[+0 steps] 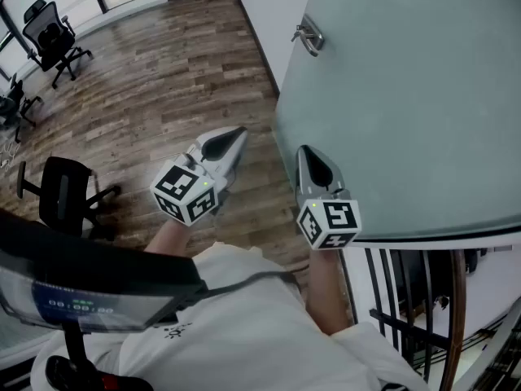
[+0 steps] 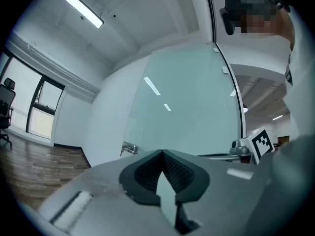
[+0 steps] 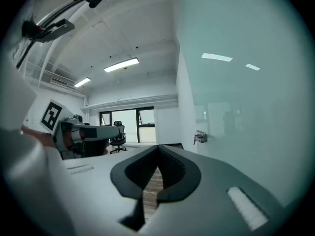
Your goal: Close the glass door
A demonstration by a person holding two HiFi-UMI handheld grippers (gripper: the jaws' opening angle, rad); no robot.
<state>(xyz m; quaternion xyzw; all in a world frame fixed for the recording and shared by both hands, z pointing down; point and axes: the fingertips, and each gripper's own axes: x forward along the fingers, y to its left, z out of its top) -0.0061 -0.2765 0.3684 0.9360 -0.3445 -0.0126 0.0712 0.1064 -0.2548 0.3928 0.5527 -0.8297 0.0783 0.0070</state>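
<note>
The frosted glass door (image 1: 407, 104) fills the right of the head view, and its metal handle (image 1: 309, 36) sits near the top edge. My right gripper (image 1: 304, 153) is shut and empty, with its tip right at the door's near edge. I cannot tell whether it touches the glass. My left gripper (image 1: 234, 139) is also shut and empty, and hangs over the wooden floor to the left of the door. In the right gripper view the door (image 3: 246, 107) and its handle (image 3: 199, 137) lie to the right of the jaws. In the left gripper view the door (image 2: 187, 102) stands ahead.
Wood plank floor (image 1: 163, 80) spreads left of the door. Black office chairs stand at the far left (image 1: 53, 39) and near me (image 1: 65, 194). A white wall (image 1: 277, 15) meets the door's far side. A black railing (image 1: 407, 308) stands at the lower right.
</note>
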